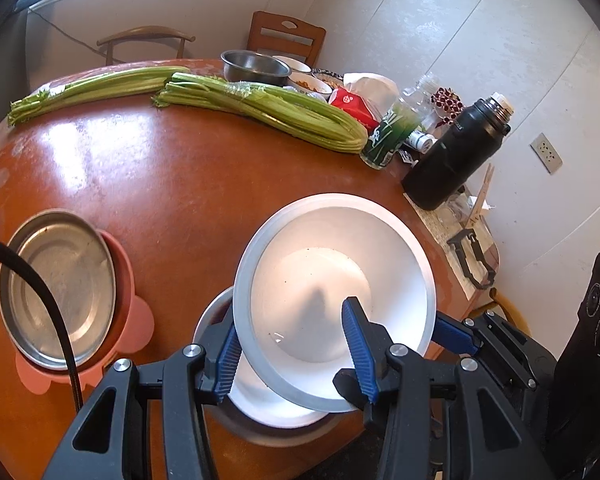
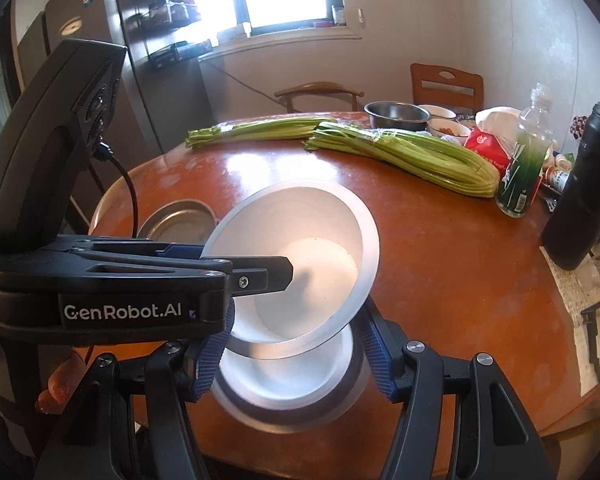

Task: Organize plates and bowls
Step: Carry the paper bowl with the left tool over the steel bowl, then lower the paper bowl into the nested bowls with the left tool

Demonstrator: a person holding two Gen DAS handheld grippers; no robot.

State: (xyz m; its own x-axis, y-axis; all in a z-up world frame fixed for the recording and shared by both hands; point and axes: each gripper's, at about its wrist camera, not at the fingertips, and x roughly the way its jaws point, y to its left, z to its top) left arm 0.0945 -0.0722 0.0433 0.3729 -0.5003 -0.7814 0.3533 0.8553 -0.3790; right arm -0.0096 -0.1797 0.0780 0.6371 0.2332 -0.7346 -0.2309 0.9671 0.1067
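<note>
A white bowl (image 1: pixel 334 280) is held tilted above the brown table (image 1: pixel 172 184), just over a second white dish (image 1: pixel 268 400) that rests in a metal plate (image 1: pixel 220 312). In the left wrist view, the left gripper (image 1: pixel 296 356) is closed on the bowl's near rim: one blue finger (image 1: pixel 358 344) lies inside the bowl, the other outside at 8 o'clock. In the right wrist view, the right gripper (image 2: pixel 296 364) is clamped on the bowl's lower wall from both sides, its blue pads (image 2: pixel 210 360) pressed against it. A steel pan (image 1: pixel 60 284) in a pink holder (image 1: pixel 136 320) is seen at 9 o'clock of the bowl. Celery bunches (image 1: pixel 268 110) lie at 12 o'clock, and a black flask (image 1: pixel 458 152) stands at 2 o'clock.
</note>
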